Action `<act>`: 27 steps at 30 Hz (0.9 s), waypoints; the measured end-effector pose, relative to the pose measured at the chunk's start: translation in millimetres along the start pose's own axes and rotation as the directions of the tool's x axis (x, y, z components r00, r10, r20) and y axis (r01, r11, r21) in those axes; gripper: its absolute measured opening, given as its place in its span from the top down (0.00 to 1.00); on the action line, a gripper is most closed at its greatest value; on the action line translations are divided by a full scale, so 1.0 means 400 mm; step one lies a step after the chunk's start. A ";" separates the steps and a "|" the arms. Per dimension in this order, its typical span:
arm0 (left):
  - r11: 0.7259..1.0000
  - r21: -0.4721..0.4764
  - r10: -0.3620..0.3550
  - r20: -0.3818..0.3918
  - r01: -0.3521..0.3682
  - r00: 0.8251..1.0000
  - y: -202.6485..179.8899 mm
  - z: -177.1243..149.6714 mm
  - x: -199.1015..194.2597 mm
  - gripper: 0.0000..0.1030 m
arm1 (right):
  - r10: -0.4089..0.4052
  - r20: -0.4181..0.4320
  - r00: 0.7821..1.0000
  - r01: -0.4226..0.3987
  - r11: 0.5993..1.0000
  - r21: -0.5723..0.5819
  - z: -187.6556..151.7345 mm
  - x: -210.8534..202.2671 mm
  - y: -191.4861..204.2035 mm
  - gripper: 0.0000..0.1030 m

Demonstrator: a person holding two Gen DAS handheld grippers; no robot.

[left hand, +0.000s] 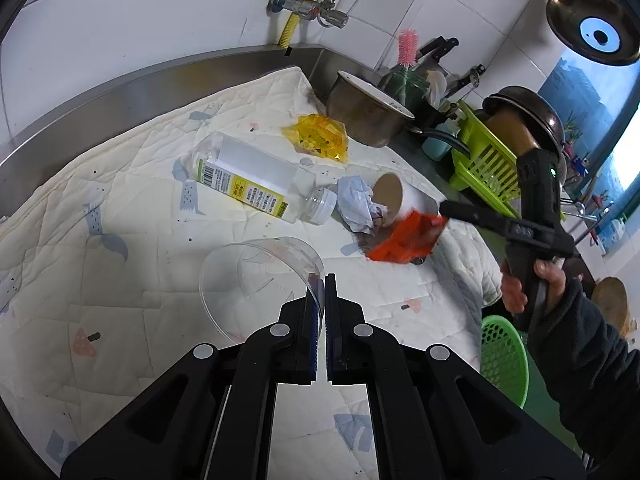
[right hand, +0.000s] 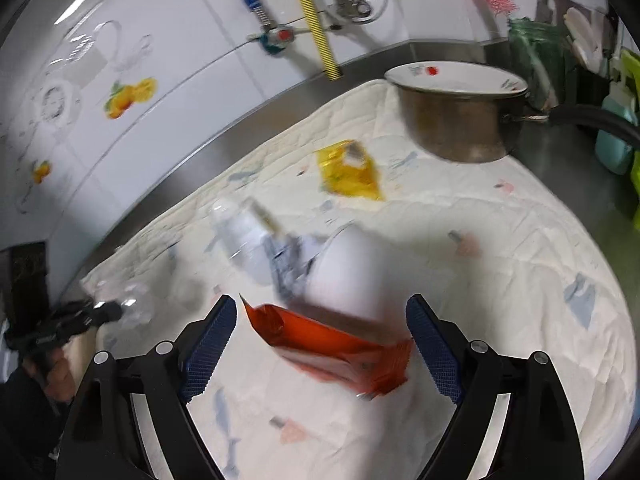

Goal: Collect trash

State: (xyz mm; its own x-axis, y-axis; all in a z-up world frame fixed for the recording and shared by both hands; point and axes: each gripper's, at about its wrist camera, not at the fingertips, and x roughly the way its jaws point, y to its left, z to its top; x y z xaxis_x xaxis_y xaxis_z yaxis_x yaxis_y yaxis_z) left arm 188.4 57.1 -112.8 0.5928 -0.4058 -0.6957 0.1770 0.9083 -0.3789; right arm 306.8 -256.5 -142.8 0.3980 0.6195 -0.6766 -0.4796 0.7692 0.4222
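My left gripper (left hand: 323, 286) is shut on the rim of a clear plastic cup (left hand: 256, 280) and holds it over the quilted mat (left hand: 120, 208). On the mat lie a clear bottle with a yellow label (left hand: 256, 180), crumpled paper (left hand: 358, 204), a tipped paper cup (left hand: 394, 198), a yellow wrapper (left hand: 318, 136) and an orange wrapper (left hand: 408, 238). My right gripper (right hand: 322, 320) is open, its jaws wide on either side of the orange wrapper (right hand: 332, 350). The right view is blurred. It shows the paper cup (right hand: 352, 272), the bottle (right hand: 244, 232) and the yellow wrapper (right hand: 348, 172).
A steel pot (left hand: 366, 114) holding a plate stands at the mat's far corner. A lime dish rack (left hand: 486, 160) with pans is to the right. A green basket (left hand: 502, 356) sits below the counter edge. Tiled wall with pipes (left hand: 308, 4) is behind.
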 end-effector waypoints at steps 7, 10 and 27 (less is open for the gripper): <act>1.000 0.005 -0.009 -0.002 0.009 1.000 -0.016 -0.006 -0.004 0.99 | -0.005 -0.041 0.999 0.001 0.996 -0.089 -0.071 -0.036 0.075 0.19; 1.000 0.007 -0.016 0.001 0.016 1.000 -0.022 -0.009 -0.006 0.99 | -0.003 -0.036 0.999 -0.001 0.995 -0.099 -0.102 -0.053 0.099 0.19; 0.999 0.018 -0.027 -0.008 0.028 1.000 -0.035 -0.025 -0.007 0.99 | -0.004 -0.058 0.998 0.006 0.999 0.042 -0.174 -0.001 0.062 0.21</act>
State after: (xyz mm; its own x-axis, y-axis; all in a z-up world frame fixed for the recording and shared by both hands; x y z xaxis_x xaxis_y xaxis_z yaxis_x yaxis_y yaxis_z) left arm 176.2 44.3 -111.7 0.5811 -0.4313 -0.6901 0.2071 0.8984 -0.3872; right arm 240.2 -248.8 -174.1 0.3534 0.6064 -0.7123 -0.4439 0.7790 0.4429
